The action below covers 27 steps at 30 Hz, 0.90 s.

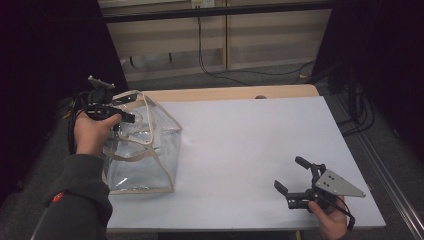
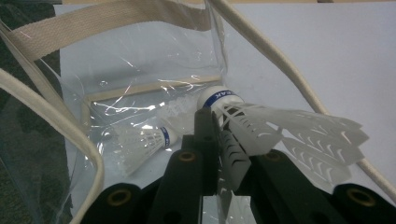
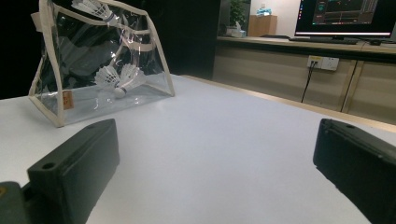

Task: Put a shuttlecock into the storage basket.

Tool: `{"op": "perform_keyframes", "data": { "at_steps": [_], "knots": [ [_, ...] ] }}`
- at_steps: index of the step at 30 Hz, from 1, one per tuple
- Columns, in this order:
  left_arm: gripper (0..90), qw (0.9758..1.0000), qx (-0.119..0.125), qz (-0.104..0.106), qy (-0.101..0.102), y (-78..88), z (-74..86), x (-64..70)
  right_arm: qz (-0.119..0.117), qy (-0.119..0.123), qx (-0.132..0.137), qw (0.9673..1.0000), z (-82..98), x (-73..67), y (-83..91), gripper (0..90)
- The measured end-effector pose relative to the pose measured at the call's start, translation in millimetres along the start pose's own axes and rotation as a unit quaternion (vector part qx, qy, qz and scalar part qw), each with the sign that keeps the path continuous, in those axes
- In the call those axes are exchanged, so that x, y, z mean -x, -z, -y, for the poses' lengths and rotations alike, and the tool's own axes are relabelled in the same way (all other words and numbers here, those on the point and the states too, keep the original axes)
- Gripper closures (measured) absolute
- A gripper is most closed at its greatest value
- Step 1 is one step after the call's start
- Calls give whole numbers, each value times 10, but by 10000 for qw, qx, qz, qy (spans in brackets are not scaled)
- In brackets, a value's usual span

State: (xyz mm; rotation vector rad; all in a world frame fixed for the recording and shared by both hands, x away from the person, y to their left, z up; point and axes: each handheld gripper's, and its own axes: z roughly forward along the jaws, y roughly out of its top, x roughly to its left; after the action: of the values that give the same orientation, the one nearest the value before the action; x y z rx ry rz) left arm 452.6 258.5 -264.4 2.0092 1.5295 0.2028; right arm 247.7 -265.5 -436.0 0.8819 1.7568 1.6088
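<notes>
Here the left gripper [image 2: 219, 154] hangs over the open mouth of the clear plastic tote bag [image 1: 145, 150], its jaws pinched tight on the white feather skirt of a shuttlecock [image 2: 275, 128] — cork end with its blue band pointing down into the bag. More shuttlecocks [image 3: 119, 79] lie on the bag's floor. Well apart, the right gripper [image 1: 296, 176] rests low over the white table [image 1: 250, 145] — jaws spread wide, nothing between them.

Left gripper [image 1: 127, 118] jaws clamped; right gripper [image 1: 291, 174] jaws spread.
</notes>
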Motion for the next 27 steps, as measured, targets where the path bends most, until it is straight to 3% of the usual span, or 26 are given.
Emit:
{"op": "perform_keyframes", "data": {
  "at_steps": [27],
  "knots": [
    [817, 9999, -101, -63, 0, -55, 49, -24, -10, 33, -9, 10000, 6, -2, -8, 4]
  ]
}}
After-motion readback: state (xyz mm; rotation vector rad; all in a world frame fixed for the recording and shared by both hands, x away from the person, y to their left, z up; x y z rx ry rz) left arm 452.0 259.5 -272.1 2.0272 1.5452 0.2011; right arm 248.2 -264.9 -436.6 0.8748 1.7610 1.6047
